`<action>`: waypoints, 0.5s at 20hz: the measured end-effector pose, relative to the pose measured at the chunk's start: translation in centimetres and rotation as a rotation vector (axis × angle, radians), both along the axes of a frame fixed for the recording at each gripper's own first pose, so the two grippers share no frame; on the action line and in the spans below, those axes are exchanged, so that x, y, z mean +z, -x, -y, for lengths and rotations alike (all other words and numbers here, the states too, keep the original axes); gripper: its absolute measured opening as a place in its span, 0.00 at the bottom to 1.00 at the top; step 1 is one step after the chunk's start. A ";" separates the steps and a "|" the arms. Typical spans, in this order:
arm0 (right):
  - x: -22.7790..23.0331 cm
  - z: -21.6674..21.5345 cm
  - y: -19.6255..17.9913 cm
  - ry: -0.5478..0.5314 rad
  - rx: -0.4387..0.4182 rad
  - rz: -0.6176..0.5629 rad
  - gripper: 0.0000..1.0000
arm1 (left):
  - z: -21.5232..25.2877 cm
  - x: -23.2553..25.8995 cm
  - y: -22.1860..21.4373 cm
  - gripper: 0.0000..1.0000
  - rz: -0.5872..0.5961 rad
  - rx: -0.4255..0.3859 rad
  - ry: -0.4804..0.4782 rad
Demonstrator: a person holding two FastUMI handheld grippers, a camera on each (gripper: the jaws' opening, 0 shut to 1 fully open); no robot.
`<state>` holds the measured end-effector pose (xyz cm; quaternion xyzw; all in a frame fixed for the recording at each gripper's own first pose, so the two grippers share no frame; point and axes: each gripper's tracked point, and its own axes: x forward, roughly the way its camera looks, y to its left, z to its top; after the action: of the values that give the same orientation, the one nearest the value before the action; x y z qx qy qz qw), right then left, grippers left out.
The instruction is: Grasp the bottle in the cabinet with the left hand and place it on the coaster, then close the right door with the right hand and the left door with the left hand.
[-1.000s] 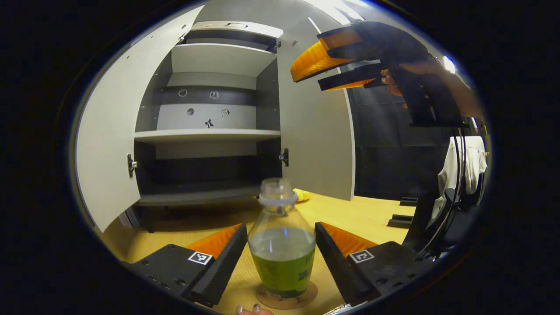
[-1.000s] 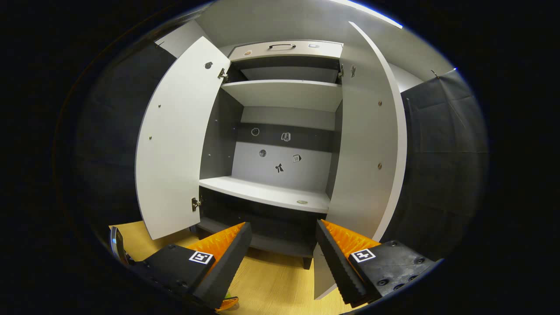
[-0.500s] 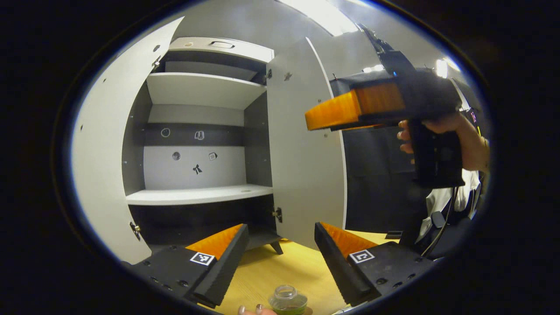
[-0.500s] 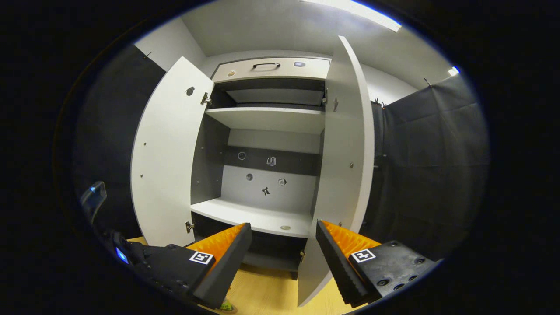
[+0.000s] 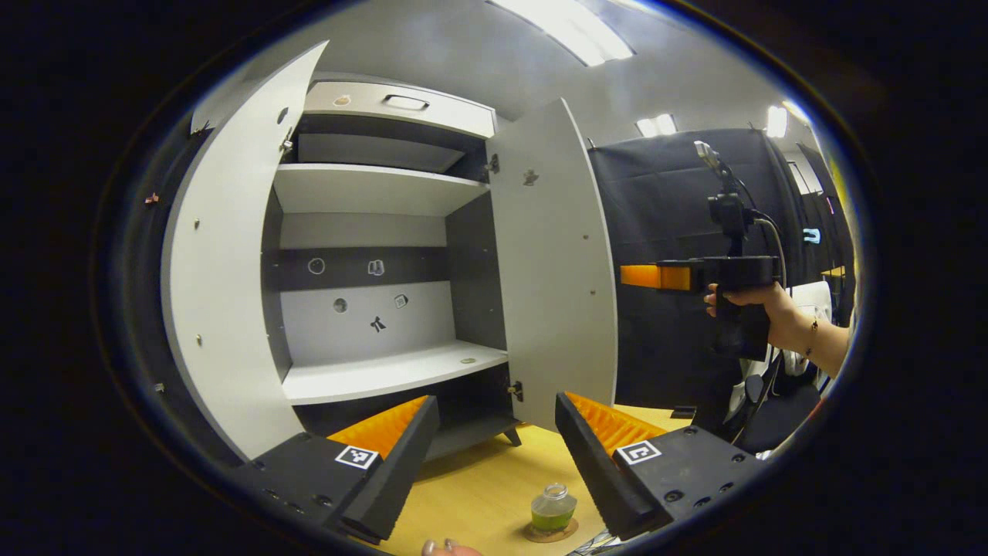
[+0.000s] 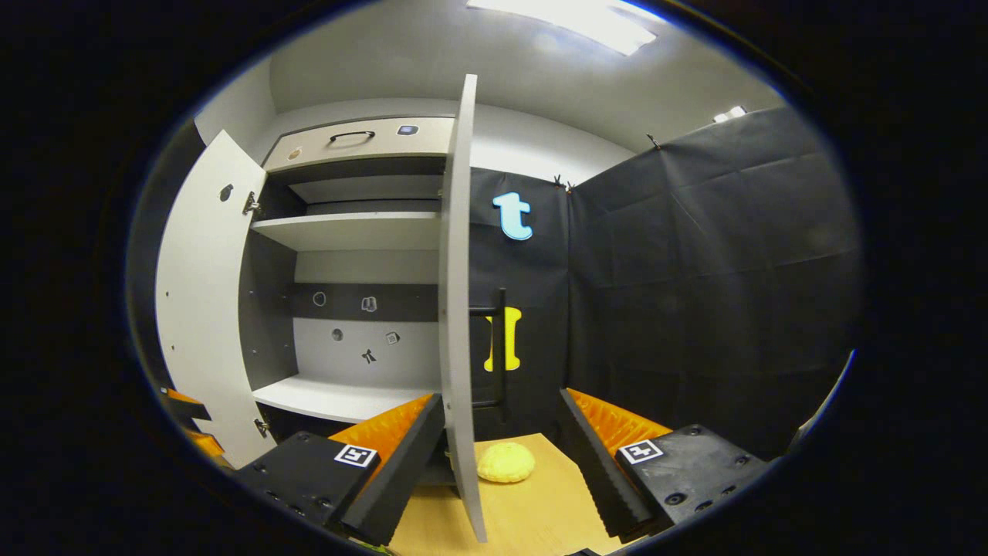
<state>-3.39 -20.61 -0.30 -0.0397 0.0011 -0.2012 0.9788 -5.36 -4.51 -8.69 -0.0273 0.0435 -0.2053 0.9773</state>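
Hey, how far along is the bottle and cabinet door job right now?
Done: the bottle stands on the coaster, and the left gripper is open. In hand: the right gripper is at the right door's edge. Left: both doors, including the left door, are open.

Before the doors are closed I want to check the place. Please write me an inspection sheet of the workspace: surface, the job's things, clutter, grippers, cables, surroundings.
Surface: wooden table, bare around the bottle.
Job's things: bottle with green liquid stands upright on the coaster; left door and right door both open; cabinet shelf holds only a small round mark.
Clutter: a yellow lump on the table behind the right door.
Grippers: left gripper open, above the table, apart from the bottle; right gripper open, the right door's edge between its fingers, touching cannot be told.
Cables: one runs from the top of the right gripper's body.
Surroundings: black cloth wall, ceiling lights.
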 end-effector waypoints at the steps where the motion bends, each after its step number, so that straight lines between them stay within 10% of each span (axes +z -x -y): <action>1: -0.2 0.8 -0.3 -0.004 -0.005 -0.015 0.98 | -0.8 0.2 0.0 0.96 -0.021 0.030 0.034; 10: -1.4 2.0 -3.3 -0.023 0.172 -0.053 0.96 | -10.1 0.3 0.3 0.98 -0.073 0.413 0.068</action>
<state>-0.08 -22.58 -1.74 -0.0336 0.0260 -0.1151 0.9924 -5.68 5.56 -8.43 -0.0761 0.0654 -0.0008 0.9949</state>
